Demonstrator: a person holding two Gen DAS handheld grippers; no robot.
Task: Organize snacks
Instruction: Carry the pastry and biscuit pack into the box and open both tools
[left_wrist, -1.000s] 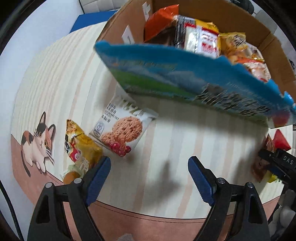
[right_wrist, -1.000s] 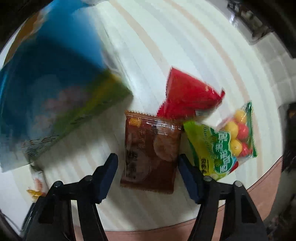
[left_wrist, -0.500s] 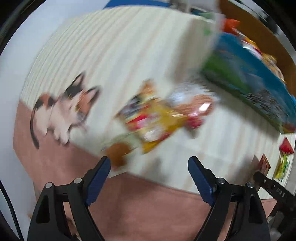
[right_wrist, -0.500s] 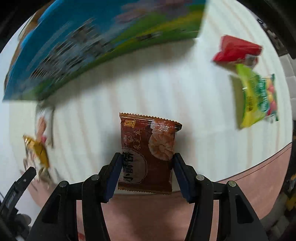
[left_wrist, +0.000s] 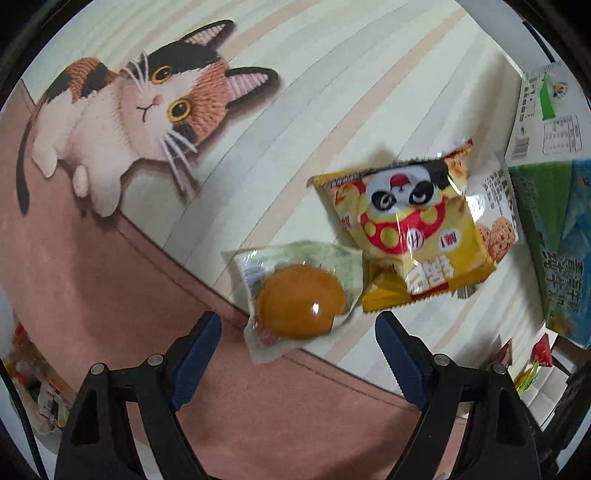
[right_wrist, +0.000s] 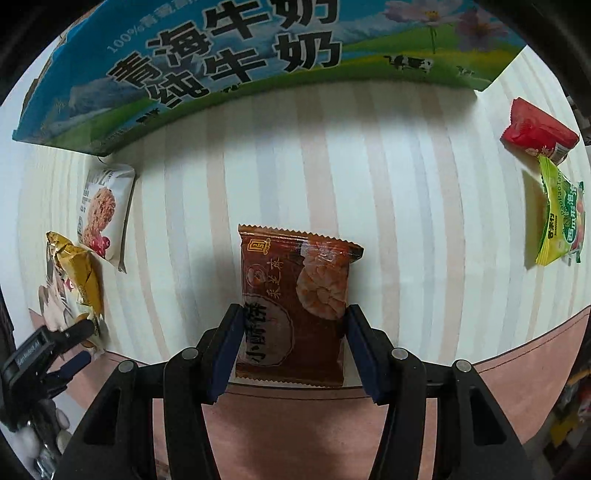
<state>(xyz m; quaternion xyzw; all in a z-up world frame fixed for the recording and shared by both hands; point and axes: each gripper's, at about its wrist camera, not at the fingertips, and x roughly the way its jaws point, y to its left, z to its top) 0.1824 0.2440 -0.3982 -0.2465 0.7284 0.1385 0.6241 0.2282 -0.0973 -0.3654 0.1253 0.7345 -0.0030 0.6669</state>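
Two snacks are being worked at once, one per hand. The right tongs (right_wrist: 291, 343) are clamping the brown biscuit pack (right_wrist: 295, 306) by its long edges, pads pressing both sides, holding it above the striped table (right_wrist: 406, 206) just in front of the milk carton (right_wrist: 221, 62). That pack is already secured; I judge its step to be the carry toward the carton, whose open top is not showing in either view.

The left tongs (left_wrist: 297, 352) are standing apart with nothing gripped. Their jaws have just been closing a little, and the egg-yolk pastry (left_wrist: 299, 291) is lying between and slightly ahead of the pads, which are not touching it. The pastry is sitting far out from the carton, near the table mat's pink border, just below the cat print (left_wrist: 140, 110). The yellow panda bag (left_wrist: 410, 236) is overlapping the pastry's carton-side edge and is itself lying over a white oat-biscuit pack (left_wrist: 498, 221) beside the carton.

The next move for the left side seems to be lowering onto the pastry and closing on its wrapper without snagging the overlapping bag. The wrapper looks slack and glossy, so a pinch across the firm round cake should be holding better than one on loose film. A red pack (right_wrist: 535, 133) and a green candy bag (right_wrist: 557, 221) are waiting past the carton's far corner.
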